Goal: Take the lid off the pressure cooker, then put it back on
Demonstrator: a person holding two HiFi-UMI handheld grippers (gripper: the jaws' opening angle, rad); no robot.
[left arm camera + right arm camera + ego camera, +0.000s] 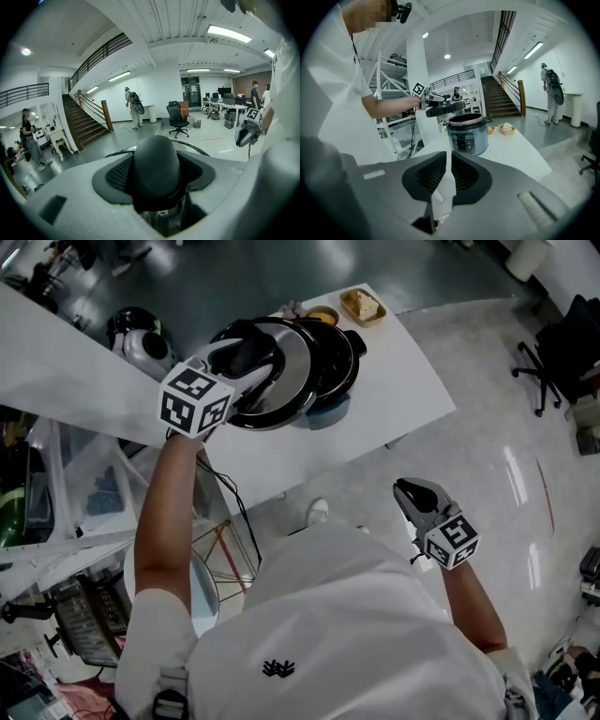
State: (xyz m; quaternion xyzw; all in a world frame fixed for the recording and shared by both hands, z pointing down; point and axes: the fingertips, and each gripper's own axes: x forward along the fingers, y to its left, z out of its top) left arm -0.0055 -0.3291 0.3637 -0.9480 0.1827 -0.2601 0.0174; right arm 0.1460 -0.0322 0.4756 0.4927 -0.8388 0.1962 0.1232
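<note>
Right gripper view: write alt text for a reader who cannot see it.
The left tool holds the lid clear of the open pressure cooker on a white table. In the foreground, the right tool's jaws stand nearly together, empty.

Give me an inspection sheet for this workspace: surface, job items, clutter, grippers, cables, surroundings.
Surface: white table, with everything on it at the far end.
Job's things: cooker stands open on the table; lid is off, held in the air above and beside it.
Clutter: food tray and small bowl behind the cooker.
Grippers: left gripper shut on the lid's knob; right gripper off the table, jaws almost together, empty.
Cables: black cable hangs below the table.
Surroundings: office chair, stairs, a person far off.
</note>
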